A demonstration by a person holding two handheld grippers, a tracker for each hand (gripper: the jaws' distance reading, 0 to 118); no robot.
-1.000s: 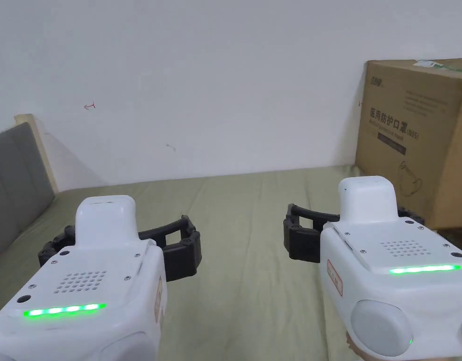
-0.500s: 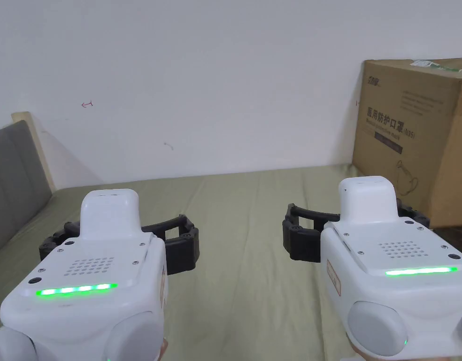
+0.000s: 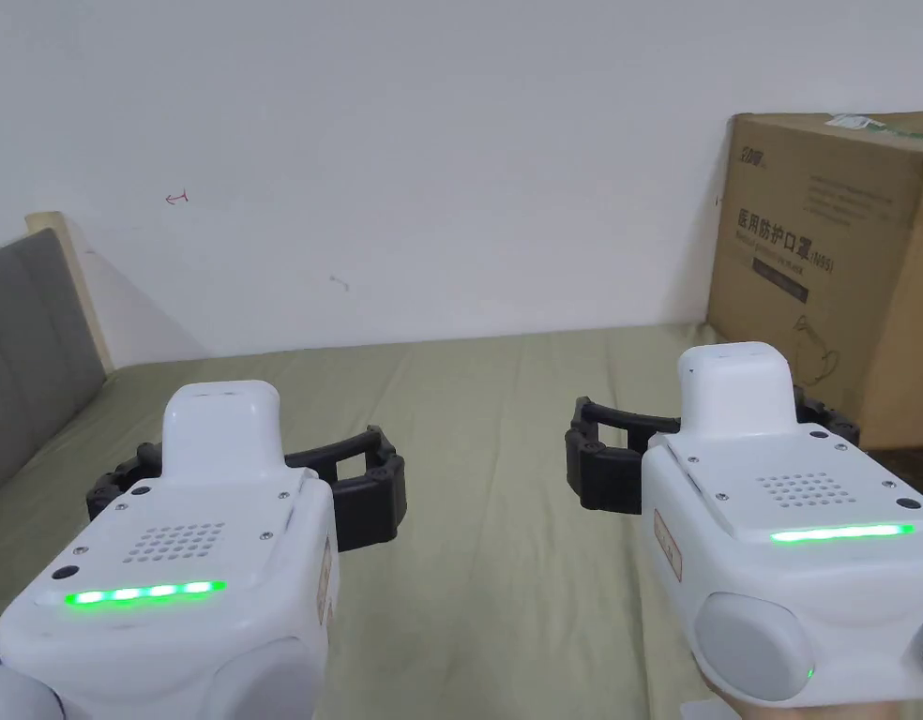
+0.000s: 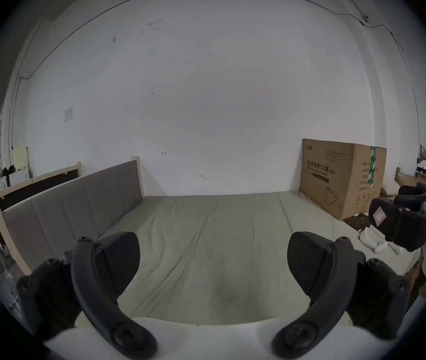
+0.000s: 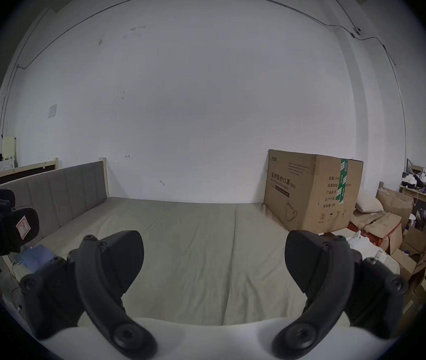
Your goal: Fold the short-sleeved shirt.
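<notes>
I am the pair of white handheld grippers with black curved jaws, held side by side above the flat olive-green bed sheet point(image 3: 488, 422). My left gripper point(image 3: 239, 473) has its fingers point(image 4: 118, 256) spread wide, with bare sheet showing between them and nothing pinched. My right gripper point(image 3: 718, 441) is the same: its fingers point(image 5: 308, 259) are parted wide over the sheet and hold nothing. Neither pair touches the sheet. A green light strip point(image 3: 145, 594) glows on the back of each body.

Ahead of both sets of fingers the sheet runs, lightly creased, to the plain white wall point(image 3: 450, 141). Ahead and to the right of my right fingers, a large brown cardboard box point(image 3: 825, 281) stands on the sheet against that wall. To the left of my left fingers, the grey padded headboard in a pale wooden frame point(image 4: 77, 209) runs along the side of the bed.

In the right gripper view, a crumpled blue cloth point(image 5: 35, 256) lies low at the bed's left edge, to the left of my right fingers and below my left gripper, well apart from both. It is too small and bunched for me to tell whether it is the short-sleeved shirt.

To the right of my right fingers, beyond the box, flattened brown cartons point(image 5: 388, 225) are piled.
</notes>
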